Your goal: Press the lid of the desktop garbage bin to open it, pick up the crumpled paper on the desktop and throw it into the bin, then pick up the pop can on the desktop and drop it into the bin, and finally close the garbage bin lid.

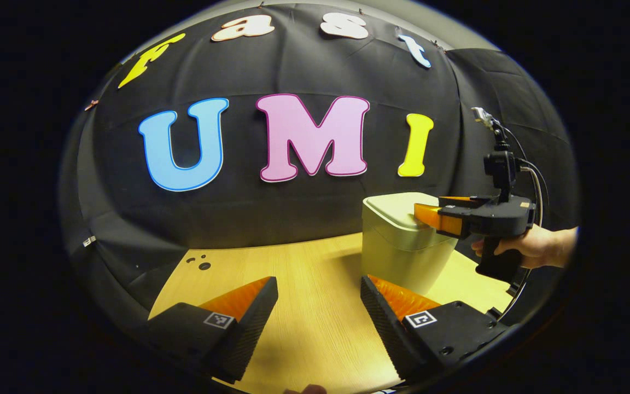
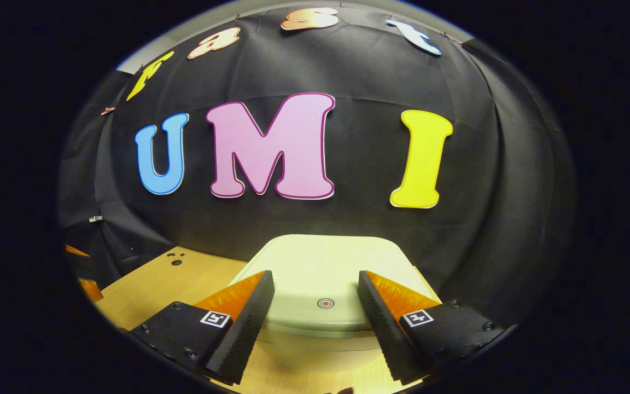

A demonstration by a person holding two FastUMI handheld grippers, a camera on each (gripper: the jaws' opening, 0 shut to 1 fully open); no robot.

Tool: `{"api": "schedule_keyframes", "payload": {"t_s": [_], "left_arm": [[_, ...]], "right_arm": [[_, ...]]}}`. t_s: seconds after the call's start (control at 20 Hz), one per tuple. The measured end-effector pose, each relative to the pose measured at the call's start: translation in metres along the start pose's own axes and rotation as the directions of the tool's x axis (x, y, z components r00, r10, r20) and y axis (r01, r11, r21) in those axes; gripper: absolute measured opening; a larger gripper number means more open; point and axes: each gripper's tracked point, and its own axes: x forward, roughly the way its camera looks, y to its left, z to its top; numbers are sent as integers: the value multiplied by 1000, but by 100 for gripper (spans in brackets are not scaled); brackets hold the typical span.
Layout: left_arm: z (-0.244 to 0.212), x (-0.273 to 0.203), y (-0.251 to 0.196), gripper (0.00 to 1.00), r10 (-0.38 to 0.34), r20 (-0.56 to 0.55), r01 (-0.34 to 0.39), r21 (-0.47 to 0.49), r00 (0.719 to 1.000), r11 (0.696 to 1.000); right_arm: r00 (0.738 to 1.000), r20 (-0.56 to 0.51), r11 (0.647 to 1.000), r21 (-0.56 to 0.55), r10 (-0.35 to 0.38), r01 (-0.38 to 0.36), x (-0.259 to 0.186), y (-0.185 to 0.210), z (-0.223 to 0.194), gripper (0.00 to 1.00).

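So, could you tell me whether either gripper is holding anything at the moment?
Nothing is held. The left gripper is open over the table, and the right gripper is open above the bin lid.

The right gripper (image 2: 315, 306) hangs just above the pale cream plastic garbage bin (image 2: 323, 339), its two fingers spread wide and holding nothing; the bin's flat, rounded-corner lid (image 2: 323, 268) lies closed beneath them; a small round red-ringed mark (image 2: 325, 303) sits near the lid's front edge, between the two fingers; the light wooden tabletop (image 2: 184, 284) stretches to the left of the bin and in front of it; a cluster of small dark spots (image 2: 174, 259) marks the wood well left of the bin, near the black cloth wall (image 2: 359, 219) that rises behind the bin; part of the other gripper (image 2: 86, 273) shows far left of the bin.
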Motion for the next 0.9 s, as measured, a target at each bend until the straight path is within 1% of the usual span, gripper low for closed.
{"api": "schedule_keyframes", "payload": {"t_s": [0.05,0.15,0.2,0.45,0.55,0.7,0.9], "left_arm": [[-1,0,1,98,3,-2,-3,-1,1000,1000],[-3,1,2,98,8,-6,-8,-13,1000,1000],[-4,1,3,98,12,-10,-12,-21,1000,1000],[-2,1,0,98,8,-6,-8,-25,1000,1000],[-1,0,0,98,8,1,-8,-20,1000,1000],[0,0,1,98,10,1,-10,-27,1000,1000],[2,1,0,98,8,6,-8,-27,1000,1000]], "right_arm": [[1000,-6,1000,14,-8,8,1,0,0,98],[999,-32,1000,-3,-16,16,0,0,-7,98],[999,-29,1000,-2,-21,21,0,0,-6,99],[1000,-22,1000,22,-9,9,2,1,3,98],[998,-55,1000,18,-7,8,2,1,3,97],[995,-96,999,48,-21,25,2,2,6,97],[998,-59,998,66,-14,18,-12,9,22,97]]}}
